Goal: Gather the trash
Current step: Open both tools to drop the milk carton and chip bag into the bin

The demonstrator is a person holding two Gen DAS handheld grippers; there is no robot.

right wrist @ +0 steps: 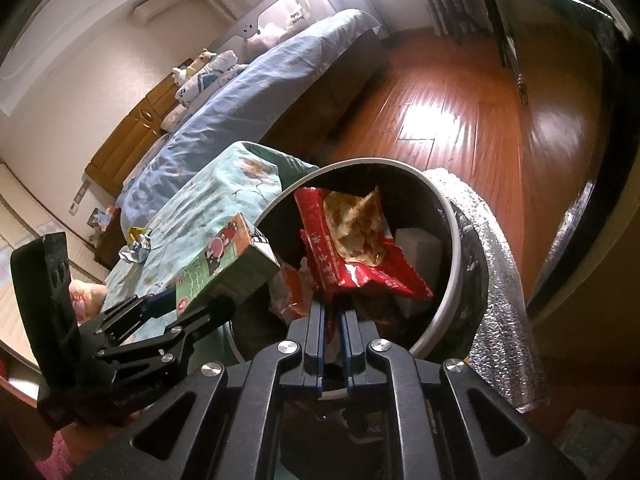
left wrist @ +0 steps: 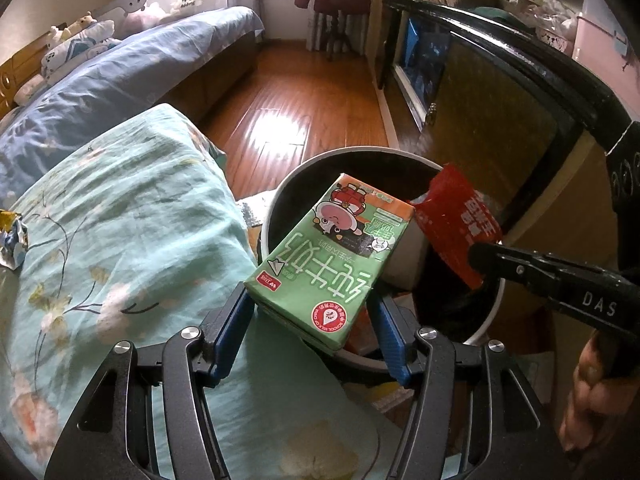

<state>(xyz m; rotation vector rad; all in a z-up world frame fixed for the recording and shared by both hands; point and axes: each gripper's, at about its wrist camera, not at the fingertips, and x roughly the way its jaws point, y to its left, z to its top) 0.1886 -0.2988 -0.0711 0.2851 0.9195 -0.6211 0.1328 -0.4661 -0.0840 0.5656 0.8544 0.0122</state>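
My left gripper is shut on a green milk carton and holds it over the near rim of a round white bin. The carton and left gripper also show in the right wrist view. My right gripper is shut on a red snack wrapper and holds it over the bin's opening. In the left wrist view the wrapper hangs from the right gripper. Other trash lies inside the bin.
A floral teal cover lies left of the bin, with crumpled wrappers on it. A blue bed is beyond. A dark cabinet stands right. A silver foil sheet drapes beside the bin.
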